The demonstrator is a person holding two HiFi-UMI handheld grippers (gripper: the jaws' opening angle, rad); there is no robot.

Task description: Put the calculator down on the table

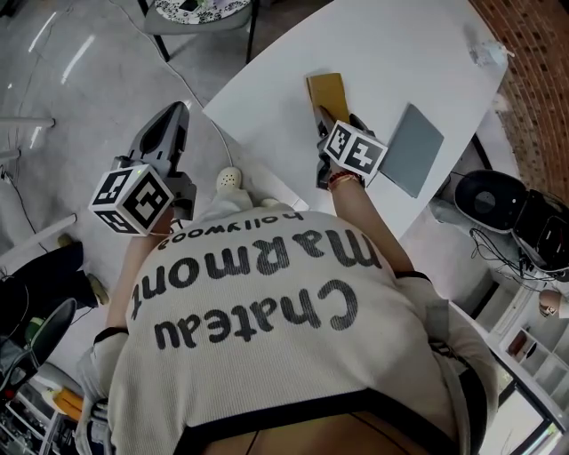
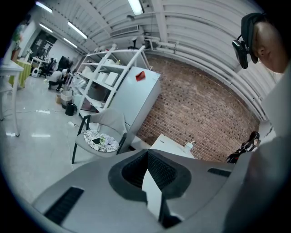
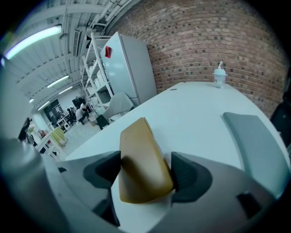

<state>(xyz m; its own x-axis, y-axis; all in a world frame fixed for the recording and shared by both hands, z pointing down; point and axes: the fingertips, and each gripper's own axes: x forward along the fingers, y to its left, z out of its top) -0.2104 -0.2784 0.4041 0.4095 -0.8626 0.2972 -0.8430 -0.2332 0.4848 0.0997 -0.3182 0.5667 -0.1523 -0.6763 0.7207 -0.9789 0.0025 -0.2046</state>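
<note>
The calculator (image 1: 327, 93) is a flat mustard-yellow slab lying on the white table (image 1: 391, 53) near its left edge. My right gripper (image 1: 338, 120) stands over its near end, angled down. In the right gripper view the calculator (image 3: 143, 159) lies between the two dark pads (image 3: 103, 169), which stand wide at its long sides without visibly pressing; my right gripper (image 3: 144, 170) reads as open. My left gripper (image 1: 178, 111) hangs off the table's left side over the floor. Its jaws meet at the tips with nothing between them (image 2: 146, 152).
A grey flat pad (image 1: 412, 149) lies right of the calculator, near the table's edge (image 3: 254, 145). A small clear bottle (image 1: 487, 53) stands at the far corner. A chair (image 1: 196, 13) stands beyond the left gripper. Black gear (image 1: 511, 209) sits on the floor at right.
</note>
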